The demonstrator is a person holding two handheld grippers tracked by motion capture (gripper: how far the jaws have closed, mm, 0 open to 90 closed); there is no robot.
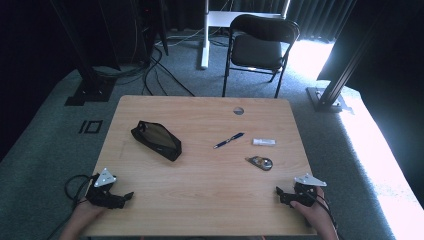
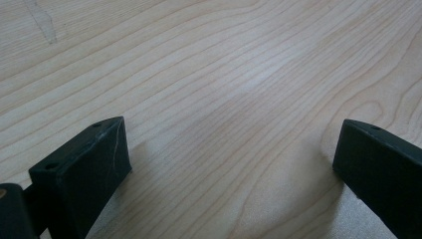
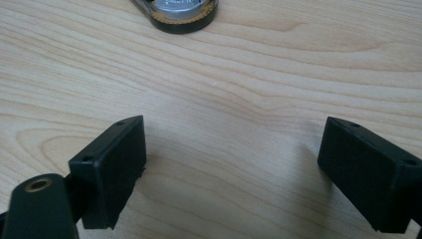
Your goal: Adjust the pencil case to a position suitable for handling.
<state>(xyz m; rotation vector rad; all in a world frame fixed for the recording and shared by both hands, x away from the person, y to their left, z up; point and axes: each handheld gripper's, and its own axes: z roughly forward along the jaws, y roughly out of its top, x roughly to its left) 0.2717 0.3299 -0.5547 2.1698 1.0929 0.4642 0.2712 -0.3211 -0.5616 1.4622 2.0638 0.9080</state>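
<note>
The left tool (image 1: 127, 196) rests at the near left corner of the wooden surface (image 1: 210, 200), held by the person's left hand (image 1: 85, 212), with its grey three-cornered plate on top and its cable looping off the edge beside it. In the left gripper view its two black jaws stand wide apart with only bare wood grain between them (image 2: 234, 144); nothing is gripped.

The right tool (image 1: 278, 191) rests at the near right corner, held by the person's right hand (image 1: 312, 212). Its jaws also stand wide apart over bare wood (image 3: 231, 144) and hold nothing. The thing nearest to it is a correction tape dispenser (image 1: 260, 162), a dark rounded case with a pale roll inside, lying on the surface ahead of the right tool and apart from it. In the right gripper view the dispenser (image 3: 181, 12) sits at the top edge, well beyond the jaw tips and a little to the left of the gap.

Farther back, a white eraser (image 1: 263, 142) lies just beyond the dispenser, and a blue pen (image 1: 229, 140) lies slantwise to the left of the eraser. A black pencil case (image 1: 156, 140) lies on the left half of the surface, set diagonally. A black folding chair (image 1: 257, 45) stands on the carpet beyond the far edge.
</note>
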